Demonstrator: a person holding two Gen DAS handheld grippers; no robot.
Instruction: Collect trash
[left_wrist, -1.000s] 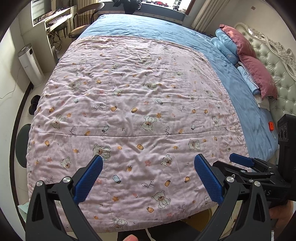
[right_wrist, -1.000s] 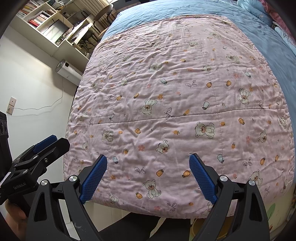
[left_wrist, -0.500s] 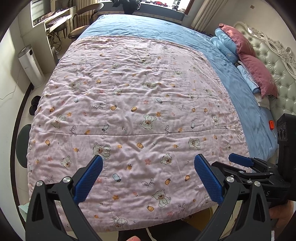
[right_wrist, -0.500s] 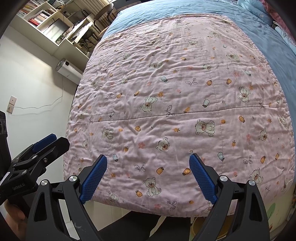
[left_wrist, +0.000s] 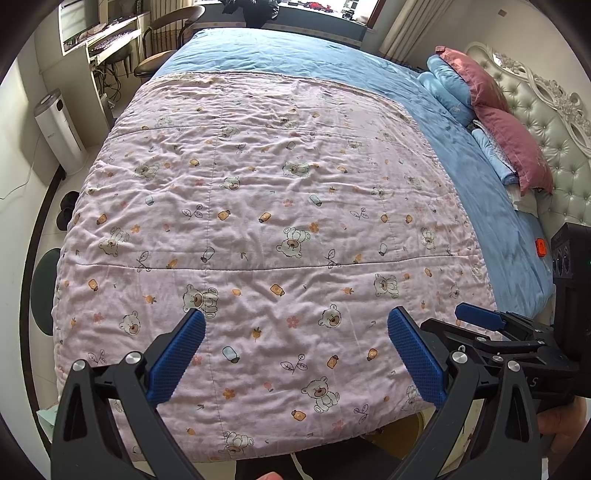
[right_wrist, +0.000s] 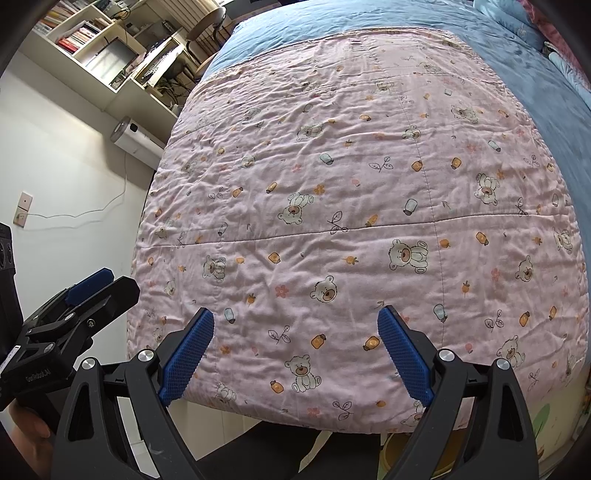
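Note:
My left gripper (left_wrist: 295, 332) is open and empty, held above the near edge of a bed. My right gripper (right_wrist: 295, 332) is open and empty too, beside it on the right; it also shows at the right edge of the left wrist view (left_wrist: 491, 325). A pink quilt (left_wrist: 266, 221) printed with bears and jars covers the near part of the bed, and it also fills the right wrist view (right_wrist: 351, 206). No piece of trash shows on the quilt. A round yellowish container (left_wrist: 417, 424) shows partly on the floor under the bed's near edge.
A blue sheet (left_wrist: 332, 62) covers the far part of the bed. Red and blue pillows (left_wrist: 491, 110) lie by a tufted headboard (left_wrist: 546, 122) at right. A white air purifier (left_wrist: 59, 129), desk and chairs (left_wrist: 162, 44) stand at left. Dark shoes (left_wrist: 66, 210) lie on the floor.
Both grippers have drifted slightly back from the bed, so a little more of the quilt's near edge shows. Jaws stay open.

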